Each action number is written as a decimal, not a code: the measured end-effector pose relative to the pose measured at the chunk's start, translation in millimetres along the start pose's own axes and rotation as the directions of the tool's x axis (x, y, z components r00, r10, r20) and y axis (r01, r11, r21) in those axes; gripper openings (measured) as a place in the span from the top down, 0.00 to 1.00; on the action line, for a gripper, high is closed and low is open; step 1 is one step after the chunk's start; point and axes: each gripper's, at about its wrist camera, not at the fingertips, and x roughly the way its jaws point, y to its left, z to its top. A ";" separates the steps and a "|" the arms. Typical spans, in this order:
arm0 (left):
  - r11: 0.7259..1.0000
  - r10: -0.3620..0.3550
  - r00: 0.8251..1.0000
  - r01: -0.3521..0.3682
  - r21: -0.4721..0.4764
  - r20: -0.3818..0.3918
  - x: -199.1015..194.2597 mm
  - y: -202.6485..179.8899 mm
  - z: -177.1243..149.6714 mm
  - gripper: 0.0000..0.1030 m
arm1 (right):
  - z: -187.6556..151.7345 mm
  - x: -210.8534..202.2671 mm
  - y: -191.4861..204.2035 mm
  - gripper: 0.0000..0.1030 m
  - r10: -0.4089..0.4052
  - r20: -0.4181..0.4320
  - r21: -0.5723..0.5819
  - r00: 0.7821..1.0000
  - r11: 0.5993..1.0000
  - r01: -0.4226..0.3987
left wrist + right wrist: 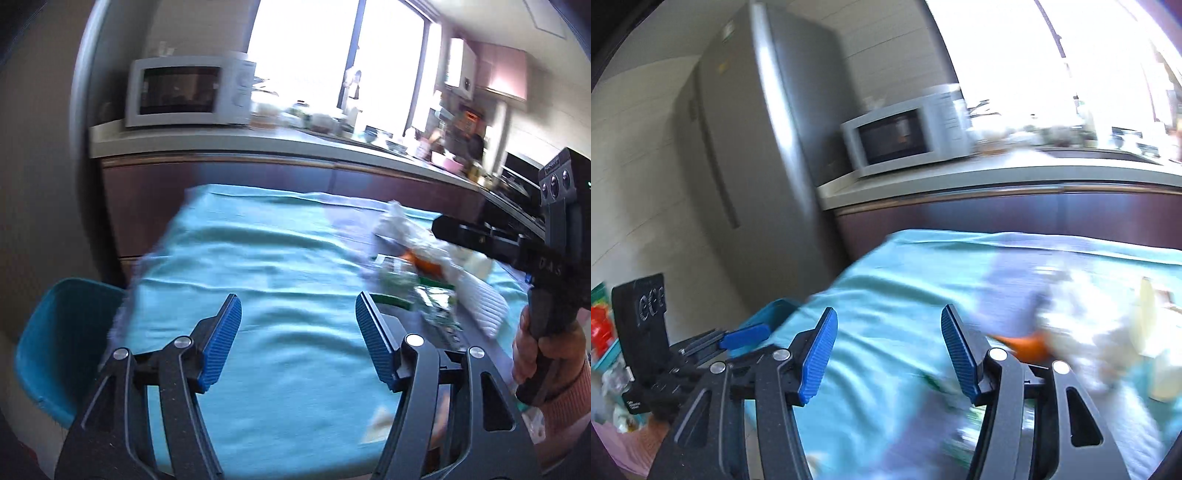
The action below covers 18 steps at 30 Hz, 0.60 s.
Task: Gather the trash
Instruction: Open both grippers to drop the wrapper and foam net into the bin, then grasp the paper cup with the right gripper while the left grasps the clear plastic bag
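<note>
Both grippers hung over the teal tablecloth [258, 258], the left gripper [297, 343] and right gripper [888, 354] each with jaws spread and empty. The trash [413, 266], apparently crumpled wrappers and plastic with something orange, lay blurred toward the table's right. Next, I judged, came reaching over to pinch a piece.

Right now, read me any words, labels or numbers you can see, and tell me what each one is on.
"D A S": on the black body of the right gripper, seen from the left wrist.
Wrappers on the table: print too blurred to read.
Microwave panel: too small and blurred.
Fridge sticker: unreadable.
Black block on the left gripper: marks unreadable.
</note>
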 end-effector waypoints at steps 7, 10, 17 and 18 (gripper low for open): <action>0.986 -0.155 0.984 0.160 0.053 -0.088 36.7 -66.9 -3.5 0.38 | -6.4 -38.6 -58.2 0.45 -0.156 0.056 0.085 0.986 0.985 0.151; 0.977 -0.196 0.972 0.206 0.065 -0.130 50.7 -84.2 -7.5 0.38 | -9.1 -50.4 -80.2 0.45 -0.198 0.064 0.114 0.978 0.975 0.190; 0.965 -0.232 0.945 0.254 0.069 -0.232 85.0 -111.3 -11.3 0.39 | -11.1 -52.0 -120.0 0.47 -0.236 0.045 0.180 0.971 0.958 0.224; 0.964 -0.237 0.941 0.259 0.066 -0.242 88.2 -114.0 -11.4 0.39 | -10.5 -50.7 -121.5 0.48 -0.238 0.044 0.186 0.970 0.956 0.226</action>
